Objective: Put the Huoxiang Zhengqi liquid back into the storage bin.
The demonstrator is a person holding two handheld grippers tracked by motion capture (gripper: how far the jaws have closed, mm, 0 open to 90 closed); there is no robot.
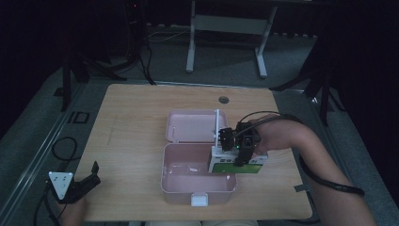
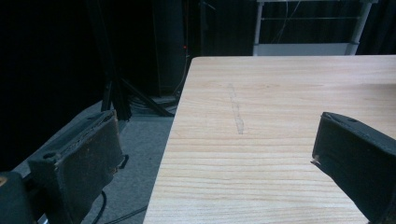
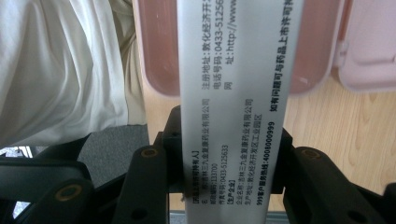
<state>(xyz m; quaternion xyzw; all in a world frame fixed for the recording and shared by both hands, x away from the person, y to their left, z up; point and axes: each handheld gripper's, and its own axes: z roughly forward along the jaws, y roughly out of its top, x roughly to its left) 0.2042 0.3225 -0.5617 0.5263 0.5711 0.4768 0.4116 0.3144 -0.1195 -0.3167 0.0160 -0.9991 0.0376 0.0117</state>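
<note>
Over the pink lunch box [image 1: 175, 181] near the table's [image 1: 131, 108] front edge, the right gripper [image 1: 241, 149] clamps a medicine carton [image 1: 235, 165]. Light, crushable cardboard; grip its narrow sides. The left gripper [image 1: 80, 186] stands open, empty.

On the counter [image 1: 141, 113], the lunch box [image 1: 181, 181] sits just right of centre toward six o'clock, its open lid [image 1: 193, 126] lying flat at twelve o'clock from it, the two touching along the hinge. The carton [image 1: 235, 165] is over the box's three-o'clock corner, between the jaws of the right hand-held gripper [image 1: 241, 149]. The left hand-held gripper [image 1: 80, 186] is at the counter's eight-o'clock corner, well apart from the box.
</note>
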